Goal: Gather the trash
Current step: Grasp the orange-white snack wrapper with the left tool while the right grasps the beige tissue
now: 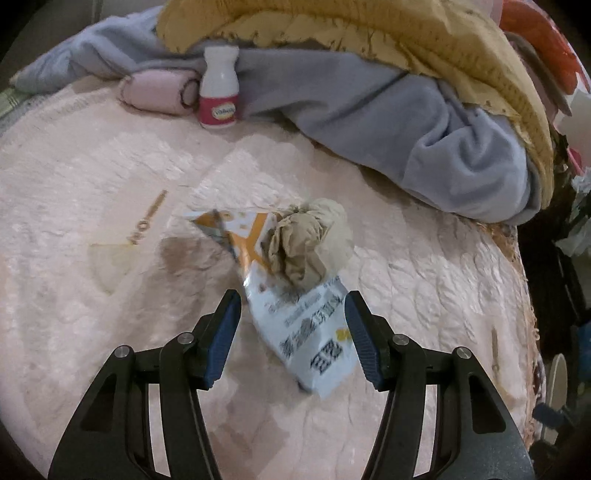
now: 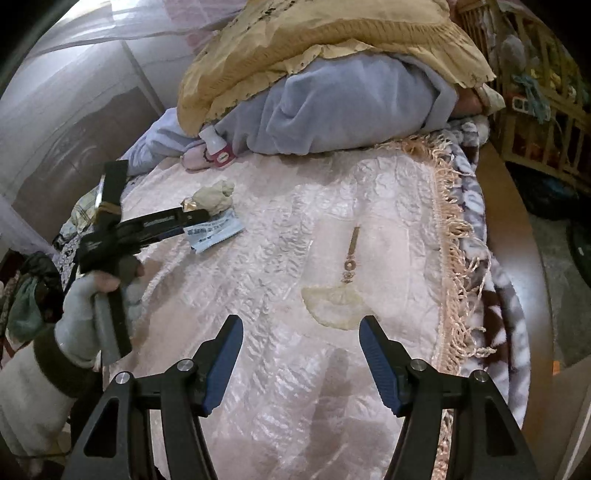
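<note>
A white and orange snack wrapper (image 1: 295, 321) lies flat on the pink bedspread (image 1: 92, 192), with a crumpled beige paper ball (image 1: 310, 243) resting on its far half. My left gripper (image 1: 292, 299) hangs just over the wrapper's near end, open, one finger on each side and no pad pressing on it. A white bottle with a pink label (image 1: 218, 88) stands upright at the back against the grey blanket. In the right wrist view my right gripper (image 2: 301, 325) is open over bare bedspread. At the left of that view, a gloved hand (image 2: 88, 299) holds the left gripper (image 2: 192, 216) over the wrapper (image 2: 218, 234) and paper ball (image 2: 214, 197).
A grey blanket (image 1: 424, 122) under a yellow quilt (image 1: 369, 33) is heaped across the back of the bed. A pink rolled cloth (image 1: 159, 90) lies beside the bottle. The fringed bed edge (image 2: 454, 258) drops off at the right, beyond it a wooden rack (image 2: 546, 110). A wardrobe (image 2: 74, 110) stands at the left.
</note>
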The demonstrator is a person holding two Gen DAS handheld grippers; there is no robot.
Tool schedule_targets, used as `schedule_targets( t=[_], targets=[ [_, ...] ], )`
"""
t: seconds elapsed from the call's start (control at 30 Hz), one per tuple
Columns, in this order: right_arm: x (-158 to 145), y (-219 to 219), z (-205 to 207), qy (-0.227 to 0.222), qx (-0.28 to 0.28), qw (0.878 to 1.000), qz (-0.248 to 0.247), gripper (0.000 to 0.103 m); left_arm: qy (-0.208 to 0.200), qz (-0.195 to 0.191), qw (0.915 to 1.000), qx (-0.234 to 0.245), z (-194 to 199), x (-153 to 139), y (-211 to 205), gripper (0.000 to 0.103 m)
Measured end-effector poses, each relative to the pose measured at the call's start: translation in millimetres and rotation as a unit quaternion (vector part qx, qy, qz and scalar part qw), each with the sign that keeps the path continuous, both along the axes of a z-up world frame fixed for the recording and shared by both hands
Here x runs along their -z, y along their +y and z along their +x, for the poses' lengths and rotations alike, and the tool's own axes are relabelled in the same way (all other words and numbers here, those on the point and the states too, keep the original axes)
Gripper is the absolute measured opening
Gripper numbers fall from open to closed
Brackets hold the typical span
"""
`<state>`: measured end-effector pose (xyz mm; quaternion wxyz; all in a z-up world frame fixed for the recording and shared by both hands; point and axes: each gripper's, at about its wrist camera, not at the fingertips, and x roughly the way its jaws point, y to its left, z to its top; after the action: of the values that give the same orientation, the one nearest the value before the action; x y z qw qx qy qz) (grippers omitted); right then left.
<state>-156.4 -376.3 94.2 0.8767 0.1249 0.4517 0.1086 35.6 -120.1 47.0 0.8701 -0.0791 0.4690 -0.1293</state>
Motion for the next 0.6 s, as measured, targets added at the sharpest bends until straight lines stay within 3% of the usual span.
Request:
schedule_targets(
  t=[0.07, 0.1, 0.13, 0.2, 0.37, 0.47, 0.6],
  targets=[
    [1, -2, 2, 0.002, 0.002, 1.000, 0.001, 0.063, 0.006, -0.006, 0.9999, 0.009, 6, 6, -3, 0.051],
    [2, -3, 4, 0.003, 0.003, 1.000, 0.000, 0.063, 0.010, -0.016, 0.9997, 0.015, 7, 9, -4, 0.026],
    [3, -4, 6, 0.005, 0.005, 1.000, 0.000, 0.063, 0.020, -0.029, 0.9991, 0.023, 9, 11, -5, 0.012],
    [3, -5, 8, 0.007, 0.005, 1.000, -0.002, 0.063, 0.021, -0.058, 0.9972, 0.041, 4, 9, -5, 0.009],
    [0, 1, 18, 0.002, 0.001, 1.000, -0.007, 0.063, 0.023, -0.080, 0.9901, 0.113, -31, -9, -16, 0.006],
    [-4, 8, 28, -0.005, -0.004, 1.000, -0.005, 0.063, 0.027, -0.071, 0.9874, 0.139, -56, -20, -17, 0.006],
    [-5, 27, 54, -0.016, -0.021, 1.000, -0.016, 0.063, 0.036, -0.060, 0.9883, 0.135, -72, -28, -4, 0.006]
  ],
)
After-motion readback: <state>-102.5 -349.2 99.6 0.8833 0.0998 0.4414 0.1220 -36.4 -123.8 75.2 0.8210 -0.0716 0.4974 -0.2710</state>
